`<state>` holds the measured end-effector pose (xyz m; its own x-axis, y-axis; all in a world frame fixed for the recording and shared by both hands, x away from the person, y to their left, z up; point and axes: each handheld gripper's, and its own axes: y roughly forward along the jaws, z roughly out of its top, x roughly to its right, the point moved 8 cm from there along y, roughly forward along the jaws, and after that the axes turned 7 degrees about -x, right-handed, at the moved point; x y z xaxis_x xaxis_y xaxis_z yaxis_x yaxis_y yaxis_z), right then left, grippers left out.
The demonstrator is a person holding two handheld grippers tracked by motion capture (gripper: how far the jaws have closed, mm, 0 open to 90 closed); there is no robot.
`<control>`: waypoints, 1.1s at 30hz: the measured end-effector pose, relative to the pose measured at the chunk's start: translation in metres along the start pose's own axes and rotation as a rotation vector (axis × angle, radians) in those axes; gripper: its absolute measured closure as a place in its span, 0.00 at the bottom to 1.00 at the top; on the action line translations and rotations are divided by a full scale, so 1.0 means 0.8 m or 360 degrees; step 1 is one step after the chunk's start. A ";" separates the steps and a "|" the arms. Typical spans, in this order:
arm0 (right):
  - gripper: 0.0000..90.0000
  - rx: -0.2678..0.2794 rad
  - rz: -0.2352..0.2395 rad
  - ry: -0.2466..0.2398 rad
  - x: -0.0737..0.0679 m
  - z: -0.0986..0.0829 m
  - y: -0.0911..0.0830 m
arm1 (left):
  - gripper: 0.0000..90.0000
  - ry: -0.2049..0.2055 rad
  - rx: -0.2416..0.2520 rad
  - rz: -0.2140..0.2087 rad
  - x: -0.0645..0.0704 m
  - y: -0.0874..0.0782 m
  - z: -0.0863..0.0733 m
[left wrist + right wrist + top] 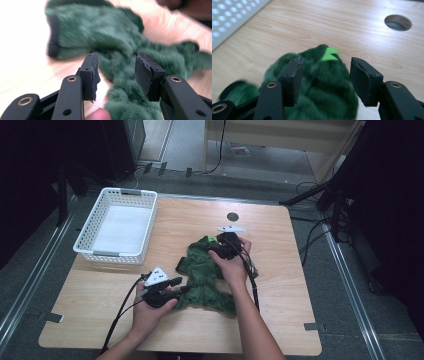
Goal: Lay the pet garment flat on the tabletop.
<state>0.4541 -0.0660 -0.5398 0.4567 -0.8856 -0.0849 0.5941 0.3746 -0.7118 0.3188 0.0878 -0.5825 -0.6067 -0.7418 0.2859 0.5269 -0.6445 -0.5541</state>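
Lying crumpled at the middle of the pale wooden desk, the fuzzy dark-green knitted garment has both tools at it. The left gripper stands with jaws apart over the fabric at the heap's 7 o'clock edge; the right gripper straddles a hump with a bright green tag at 1 o'clock, jaws apart too. Closing each on one thick fold, not loose fluff, should give a sure grip. The white slotted plastic basket waits at 10 o'clock.
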 end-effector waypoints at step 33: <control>1.00 -0.0149 0.0184 0.0011 0.007 -0.123 -0.030 | 0.98 -0.0040 -0.0288 0.0186 -0.048 0.043 0.032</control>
<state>0.3771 -0.1067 -0.5917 0.5138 -0.8400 -0.1746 0.4735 0.4474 -0.7587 0.3751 0.0896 -0.5924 -0.5317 -0.8152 0.2296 0.4761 -0.5119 -0.7151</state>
